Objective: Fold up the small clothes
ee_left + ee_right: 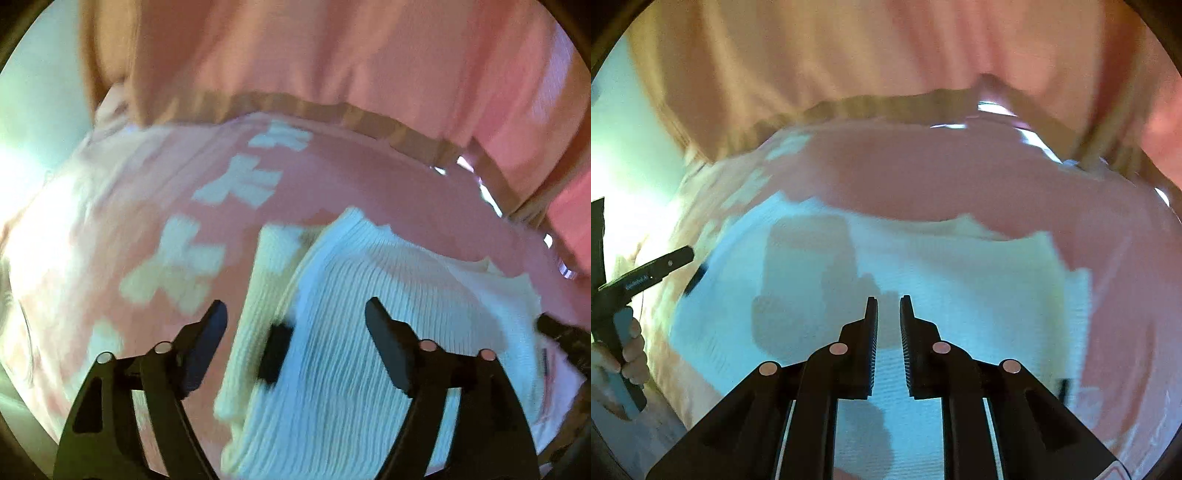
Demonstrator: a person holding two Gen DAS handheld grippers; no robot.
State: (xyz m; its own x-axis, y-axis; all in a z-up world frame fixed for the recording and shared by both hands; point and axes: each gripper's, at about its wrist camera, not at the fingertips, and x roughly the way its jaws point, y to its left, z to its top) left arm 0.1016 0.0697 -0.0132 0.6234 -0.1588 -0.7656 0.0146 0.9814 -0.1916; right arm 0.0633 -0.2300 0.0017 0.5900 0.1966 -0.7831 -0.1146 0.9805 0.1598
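Left wrist: blurred (perhaps ribbed) garment (369,332)

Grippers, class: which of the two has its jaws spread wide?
The left gripper: its jaws stand far apart over the white ribbed garment. The right gripper shows only a narrow gap.

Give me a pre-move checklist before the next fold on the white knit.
1. Left gripper open: ok, fingers spread wide, nothing between them.
2. Right gripper free of cloth: ok, narrow gap, nothing pinched.
3. White ribbed garment lying on the pink patterned cloth: ok.
4. Garment flat: not ok, left edge doubled into a ridge.
5. Grippers apart: ok, at opposite sides of the garment.
6. Grasp edge sharply located: cannot tell, both views motion-blurred.
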